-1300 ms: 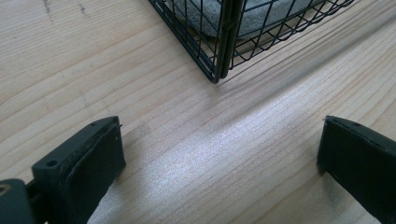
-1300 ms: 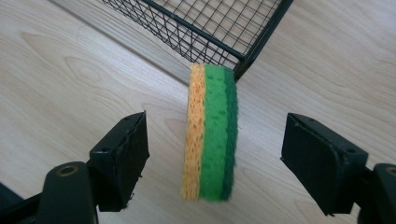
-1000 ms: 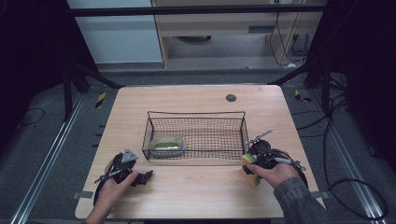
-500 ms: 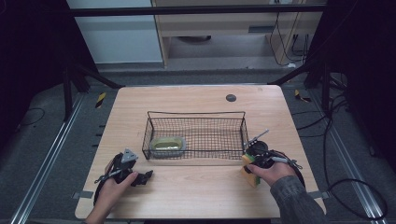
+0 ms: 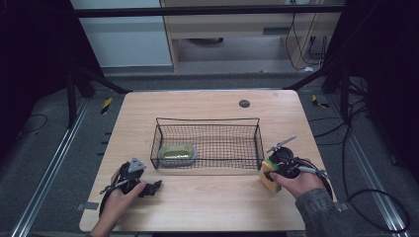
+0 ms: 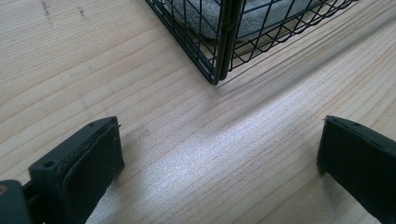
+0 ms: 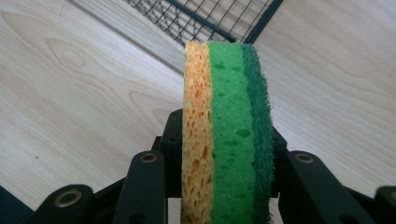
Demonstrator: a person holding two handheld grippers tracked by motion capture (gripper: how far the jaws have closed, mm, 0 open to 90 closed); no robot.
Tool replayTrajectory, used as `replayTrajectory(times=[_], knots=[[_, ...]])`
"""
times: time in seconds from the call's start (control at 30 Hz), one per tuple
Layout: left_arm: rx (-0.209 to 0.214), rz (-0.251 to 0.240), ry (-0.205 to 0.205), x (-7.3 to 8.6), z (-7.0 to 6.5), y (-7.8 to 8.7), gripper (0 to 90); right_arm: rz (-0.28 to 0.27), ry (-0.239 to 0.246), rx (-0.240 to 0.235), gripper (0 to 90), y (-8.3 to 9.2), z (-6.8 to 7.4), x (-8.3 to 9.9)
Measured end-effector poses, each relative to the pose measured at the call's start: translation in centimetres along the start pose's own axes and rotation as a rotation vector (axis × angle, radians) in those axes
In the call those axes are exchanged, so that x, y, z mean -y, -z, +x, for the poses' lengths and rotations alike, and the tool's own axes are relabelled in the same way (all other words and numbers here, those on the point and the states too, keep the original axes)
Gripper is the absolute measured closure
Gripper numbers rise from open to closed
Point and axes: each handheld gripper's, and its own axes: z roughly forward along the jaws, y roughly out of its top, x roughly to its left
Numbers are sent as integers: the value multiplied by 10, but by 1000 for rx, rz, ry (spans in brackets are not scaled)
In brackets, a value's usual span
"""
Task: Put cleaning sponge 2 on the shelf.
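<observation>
A sponge (image 7: 226, 130) with a yellow, a light green and a dark green scouring layer stands on edge between the jaws of my right gripper (image 7: 226, 140). Those jaws have just been closing and now press on both faces of the sponge. In the high view the sponge (image 5: 269, 177) and right gripper (image 5: 273, 173) sit on the table just off the front right corner of a black wire basket (image 5: 207, 119). My left gripper (image 5: 154, 187) rests on the table before the basket's front left corner (image 6: 217, 70), jaws wide apart with bare wood between them (image 6: 219, 172).
A grey and green oval object (image 5: 178, 154) lies in the basket's left end. A small dark round disc (image 5: 244, 103) sits near the far edge of the wooden table (image 5: 207, 207). Dark frame legs and cables surround the table.
The right hand has shifted only slightly at the sponge by the basket's corner. The left hand and gripper have stayed put.
</observation>
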Motion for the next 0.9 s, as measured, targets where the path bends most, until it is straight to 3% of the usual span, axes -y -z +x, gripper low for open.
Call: replayTrajectory(times=[0.47,0.9], knots=[[8,-32,-14,4,2,0,0,-81,6,39,641,17,-26,-2],[13,-32,-14,4,2,0,0,-157,30,99,642,41,-46,-27]])
